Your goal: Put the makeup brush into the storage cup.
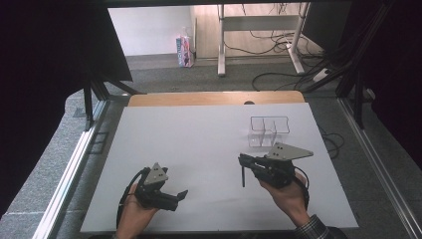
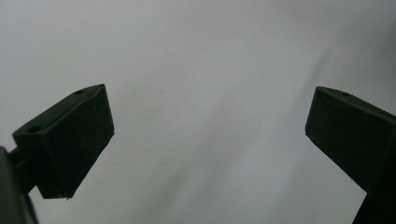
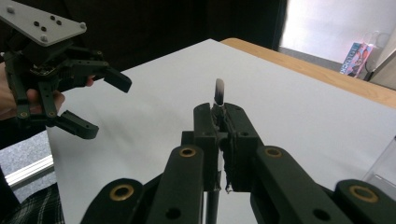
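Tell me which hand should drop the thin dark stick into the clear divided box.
Right, probably. The right gripper is already shut on the thin dark stick and sits just short of the clear divided box. The left gripper is open, holding nothing, farther away across the white sheet.

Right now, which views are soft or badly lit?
High view: sharp, dark at the side edges, clear organizer faint. Left gripper view: white surface blurred, left gripper open. Right gripper view: thin dark stick blurred at its tip in the right gripper; bright background washed out.
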### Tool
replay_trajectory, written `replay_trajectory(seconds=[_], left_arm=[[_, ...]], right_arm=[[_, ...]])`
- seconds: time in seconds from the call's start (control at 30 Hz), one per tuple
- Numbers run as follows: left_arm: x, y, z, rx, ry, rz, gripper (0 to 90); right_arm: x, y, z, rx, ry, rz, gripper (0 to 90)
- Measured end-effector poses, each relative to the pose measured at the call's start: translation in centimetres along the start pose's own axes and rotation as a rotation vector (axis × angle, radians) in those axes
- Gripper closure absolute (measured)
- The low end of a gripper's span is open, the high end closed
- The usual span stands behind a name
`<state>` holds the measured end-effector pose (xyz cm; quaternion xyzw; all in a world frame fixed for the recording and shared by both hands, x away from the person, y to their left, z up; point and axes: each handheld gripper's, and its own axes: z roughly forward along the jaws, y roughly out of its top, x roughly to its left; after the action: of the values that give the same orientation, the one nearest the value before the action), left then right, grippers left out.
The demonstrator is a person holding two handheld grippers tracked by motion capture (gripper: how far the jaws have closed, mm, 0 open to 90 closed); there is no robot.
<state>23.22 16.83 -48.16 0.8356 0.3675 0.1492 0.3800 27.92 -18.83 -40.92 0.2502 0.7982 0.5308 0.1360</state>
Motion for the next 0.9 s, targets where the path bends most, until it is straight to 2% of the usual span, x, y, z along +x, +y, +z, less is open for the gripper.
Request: replay_trajectory(seconds=[0.27,0.87,0.9], left_arm=[[0.8,-1.2,-0.8,0.002,0.036,-0.009,1.6],[2.5,-3.3,-2.1,-0.021,0.086,-0.079,1.7],[2.6,-3.4,-2.1,-0.026,0.087,-0.092,1.7]], right_arm=[[-0.8,0.2,-0.5,-0.004,-0.027,0.002,84.4],[-3.6,0.0,-1.9,-0.023,-0.094,0.044,84.4],[-3.7,0.0,-2.0,-0.024,-0.093,0.047,84.4]])
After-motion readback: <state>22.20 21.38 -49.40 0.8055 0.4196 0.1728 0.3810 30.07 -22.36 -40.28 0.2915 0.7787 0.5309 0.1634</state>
